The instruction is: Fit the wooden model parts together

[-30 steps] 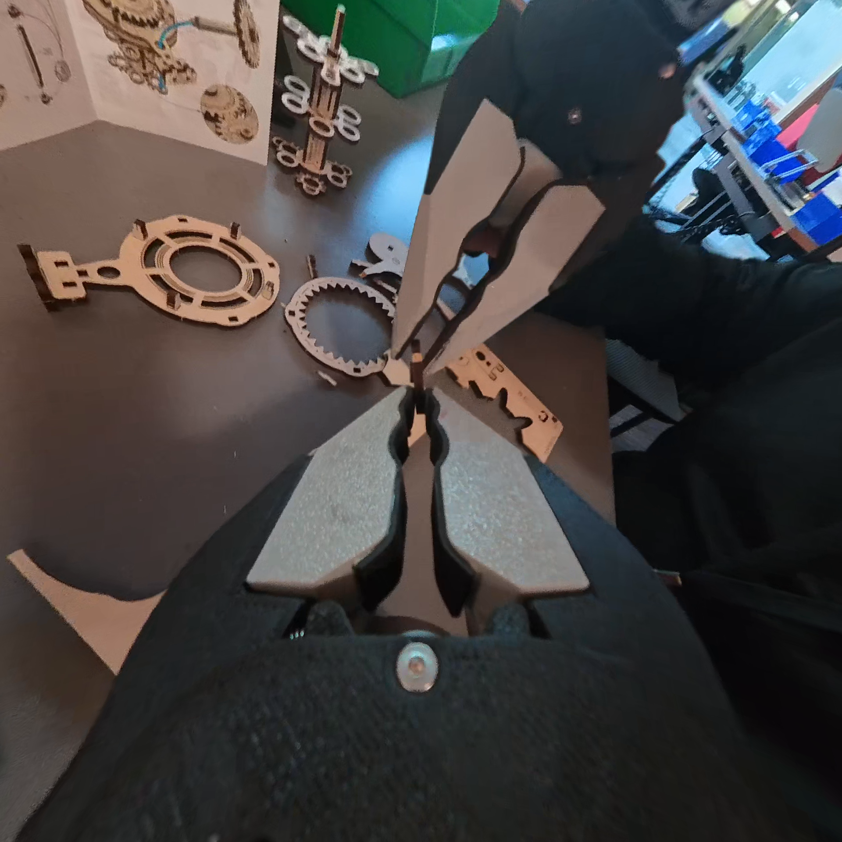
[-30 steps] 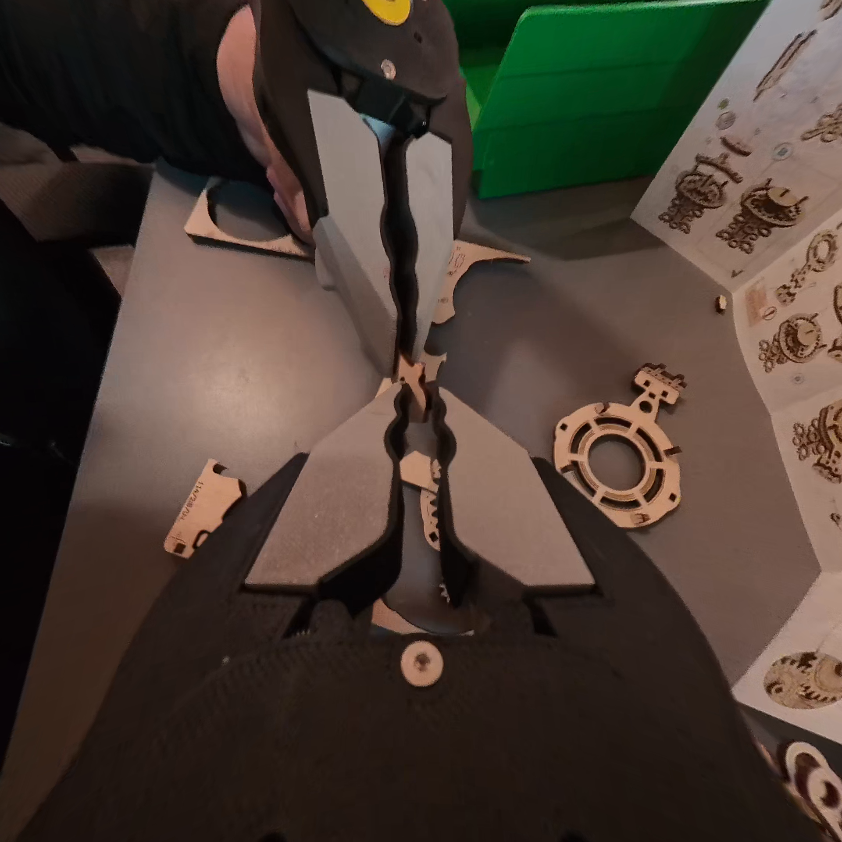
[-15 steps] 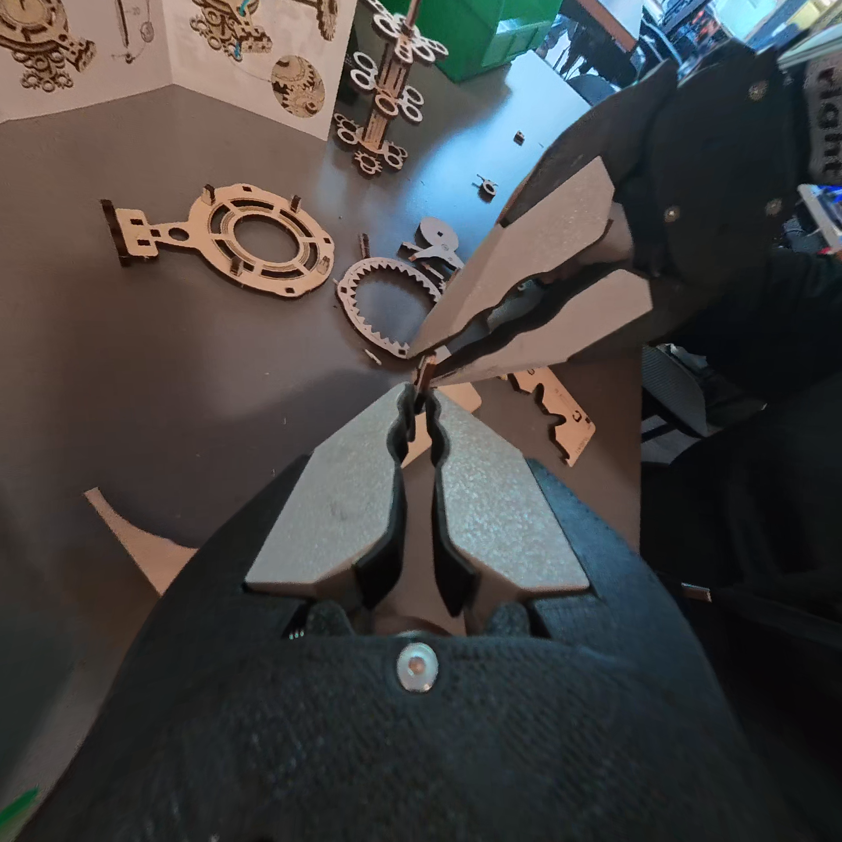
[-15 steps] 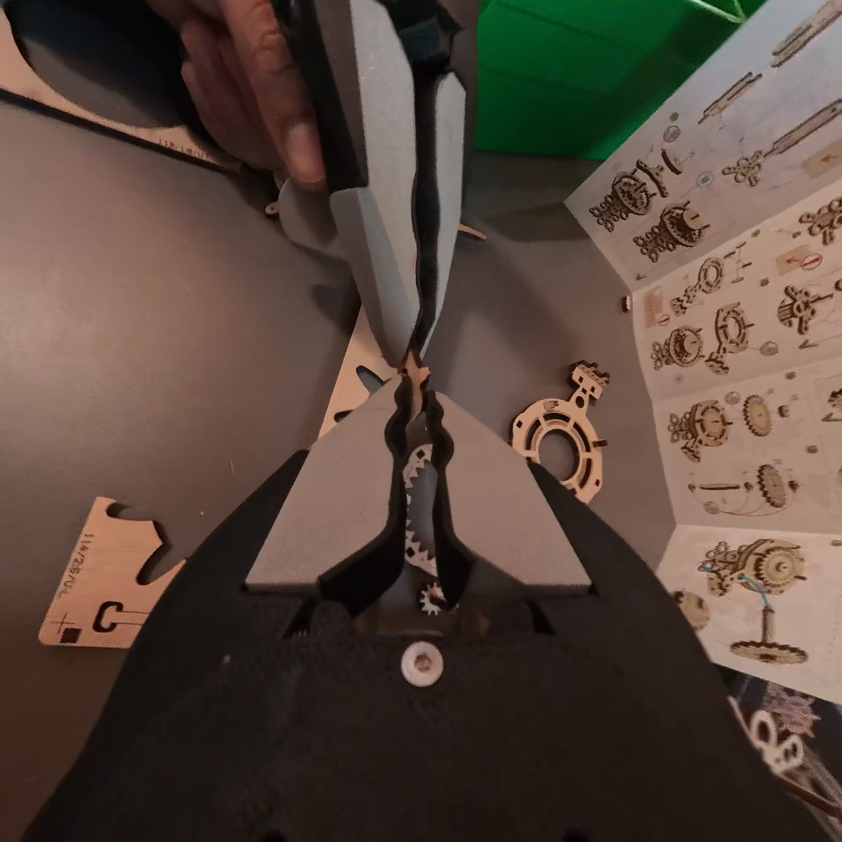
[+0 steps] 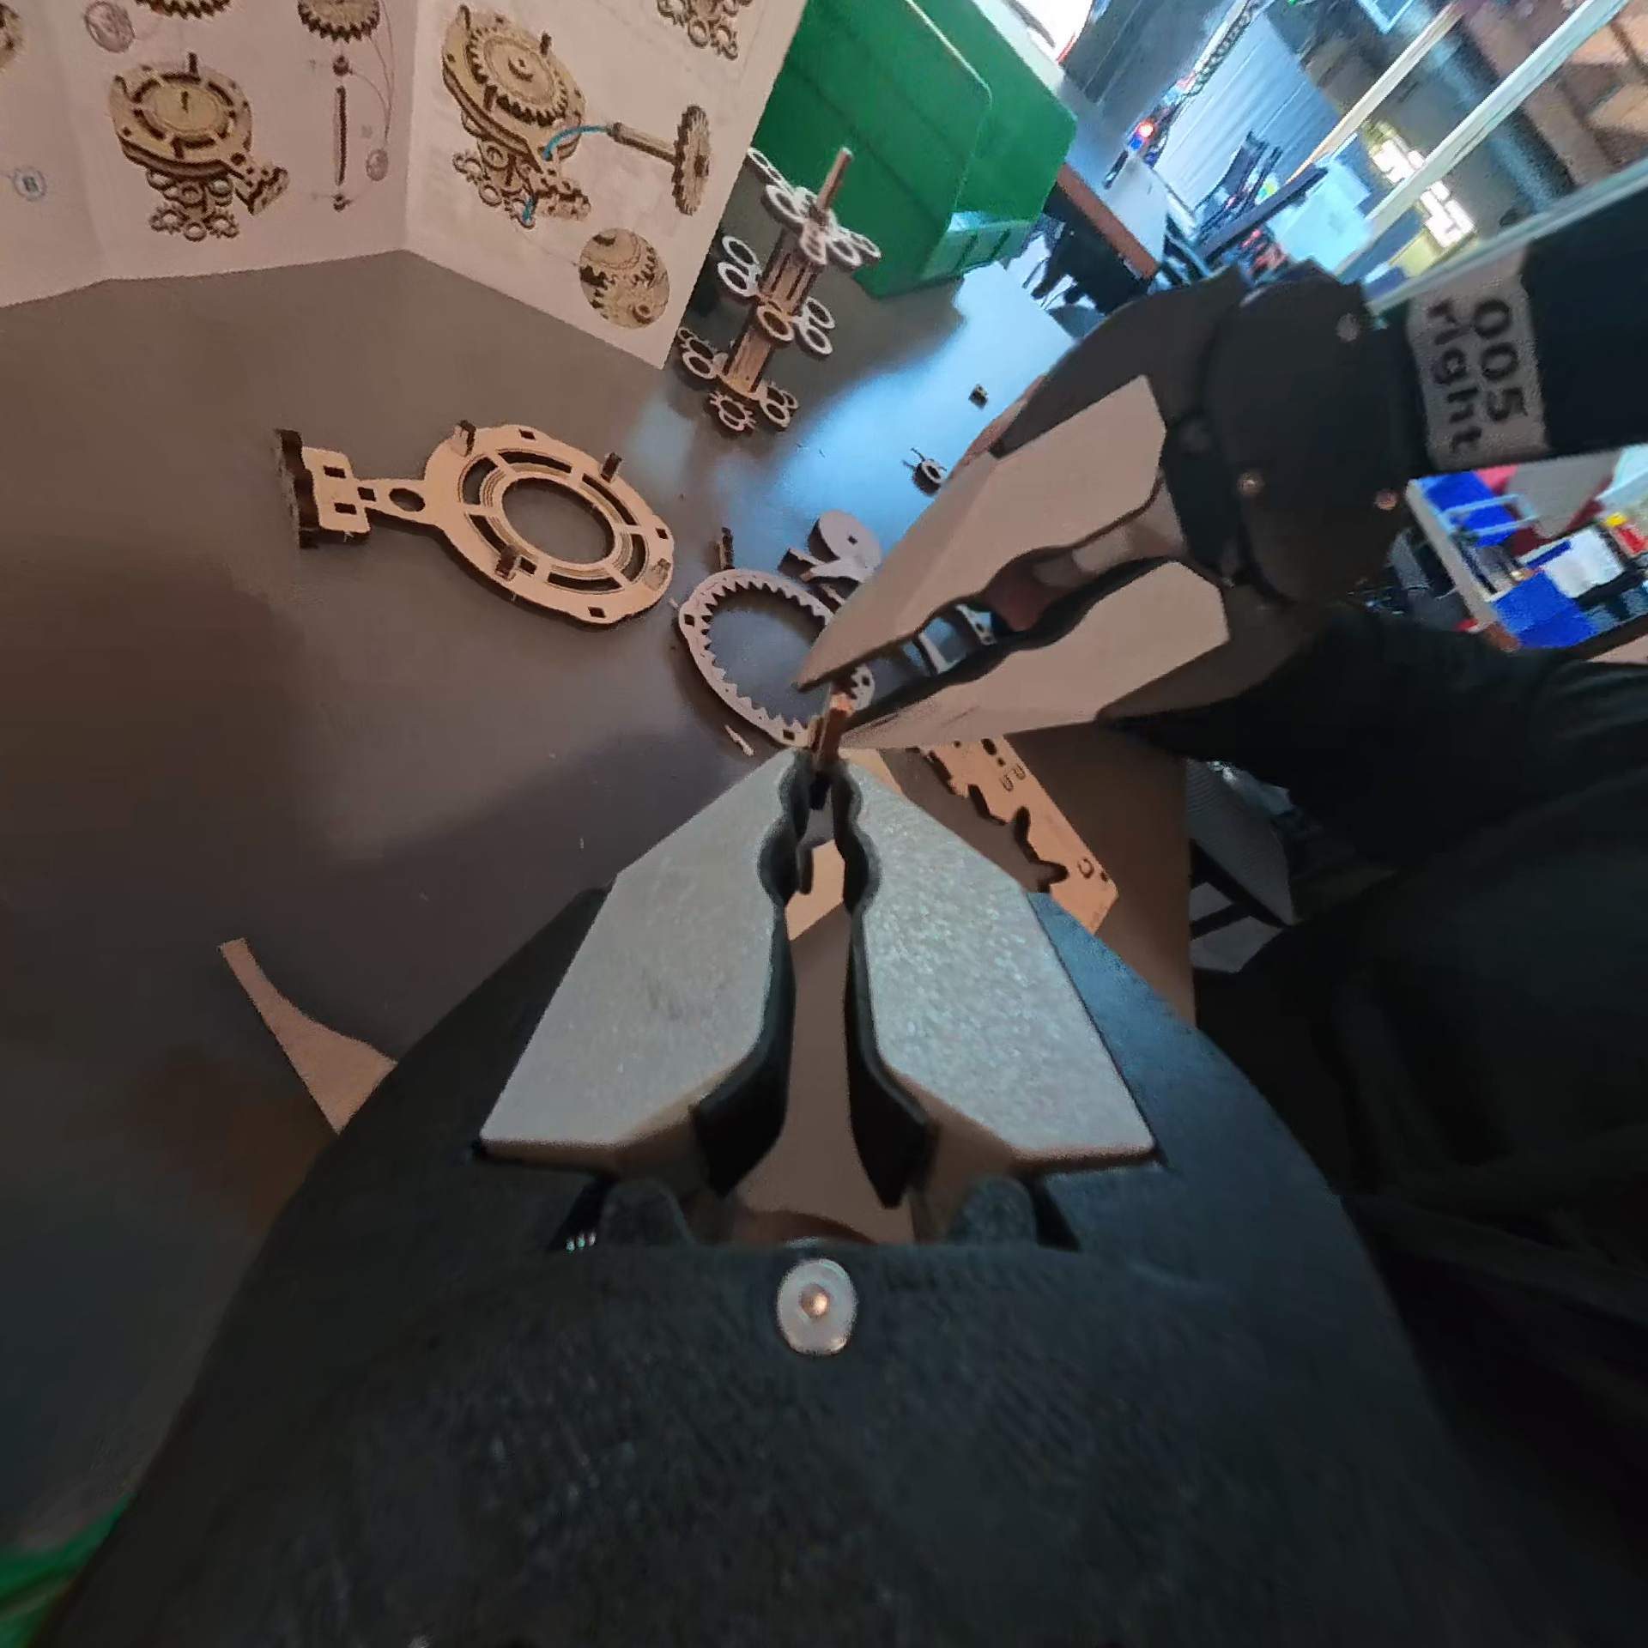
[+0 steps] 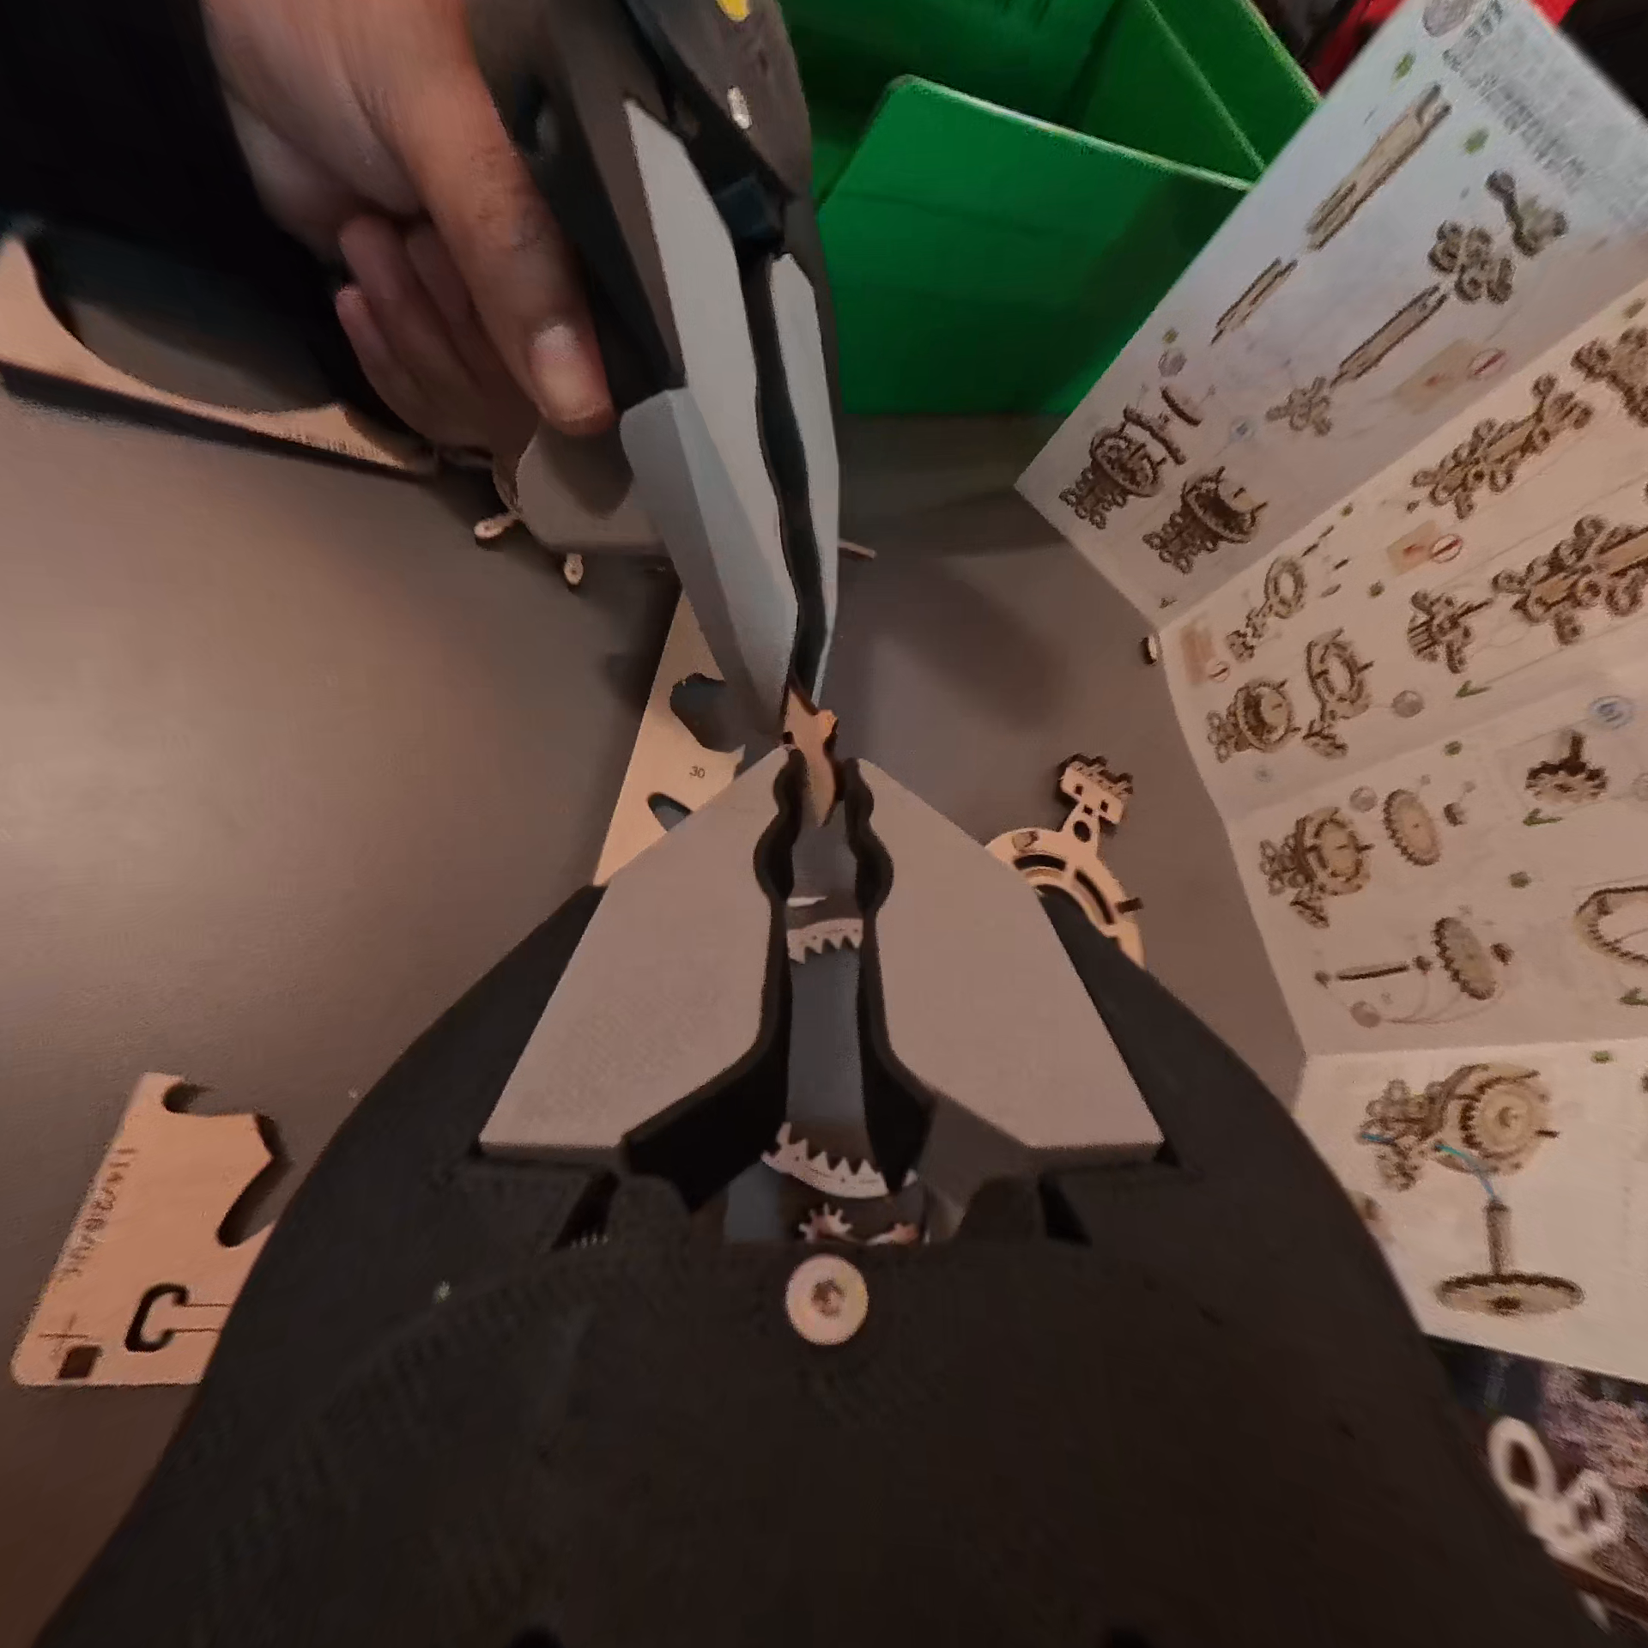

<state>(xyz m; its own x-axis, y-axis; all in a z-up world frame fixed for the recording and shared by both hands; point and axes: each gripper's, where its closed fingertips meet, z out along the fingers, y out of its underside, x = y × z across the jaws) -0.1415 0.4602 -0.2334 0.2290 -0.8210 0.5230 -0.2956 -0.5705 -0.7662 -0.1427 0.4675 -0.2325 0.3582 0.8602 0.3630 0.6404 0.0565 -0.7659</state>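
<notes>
Both jaws pinch one wooden piece (image 6: 813, 758) (tip-to-tip)

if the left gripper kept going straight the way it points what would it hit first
Most likely the right gripper: its tips meet the left gripper at the small wooden piece both pinch. Behind that lies the toothed ring, though depth is unclear.

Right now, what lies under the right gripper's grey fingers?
Between the right gripper's fingers, a toothed wooden ring and small gear show on the table; the rest is covered.

Black gripper (image 5: 825, 774) bodies, grey wedge fingers (image 5: 660, 990), silver screws (image 5: 816, 1306).
</notes>
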